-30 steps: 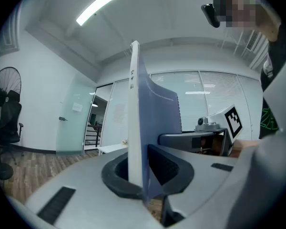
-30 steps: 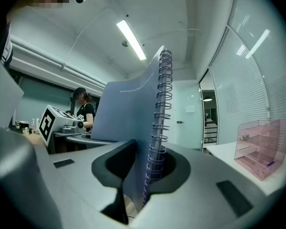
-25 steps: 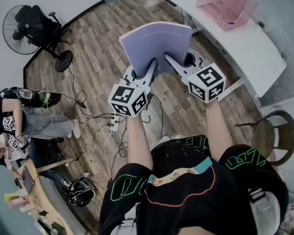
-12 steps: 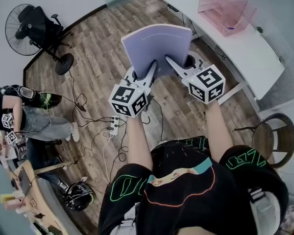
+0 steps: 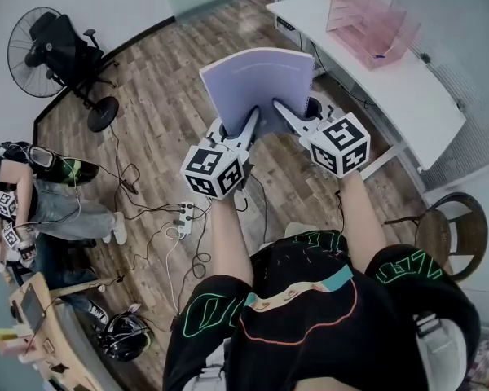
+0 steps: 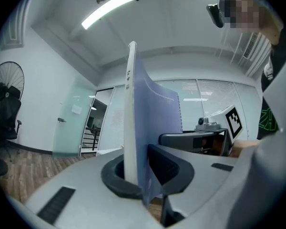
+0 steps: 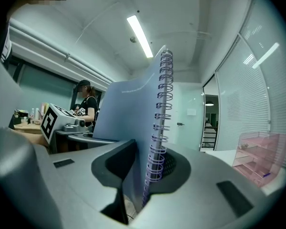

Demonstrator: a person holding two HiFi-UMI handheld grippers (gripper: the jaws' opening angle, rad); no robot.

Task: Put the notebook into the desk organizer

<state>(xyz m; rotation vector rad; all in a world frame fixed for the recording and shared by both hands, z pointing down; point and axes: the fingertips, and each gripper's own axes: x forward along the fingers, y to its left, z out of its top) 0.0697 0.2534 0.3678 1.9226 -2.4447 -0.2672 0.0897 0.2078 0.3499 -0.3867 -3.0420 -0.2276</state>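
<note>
At the far left a round black fan (image 5: 33, 43) with a wire cage stood on the plank wood floor (image 5: 163, 112), and thin dark cables (image 5: 138, 210) trailed in loops across the boards nearer in.

The left gripper (image 5: 249, 124), smooth grey plastic with dark ribbed pads, had its jaws drawn narrow and pressed on the plain edge of the notebook (image 5: 257, 80), pinching the thick white block of pages and the lilac cover together. The notebook was held upright in the air above the floor, between the two grippers, its soft cover bowed into a gentle curve.

The right gripper (image 5: 284, 109) was clamped on the notebook's other edge, its jaws set a little wider around the purple wire spiral (image 7: 162, 104) of even round coils.

To the right stood a long white table (image 5: 407, 104) with a smooth flat top. At its far end sat the desk organizer (image 5: 371, 19), a boxy stack of clear pink plastic trays, well apart from the notebook. Near right stood a round stool (image 5: 440, 235) with a dark ring frame.
</note>
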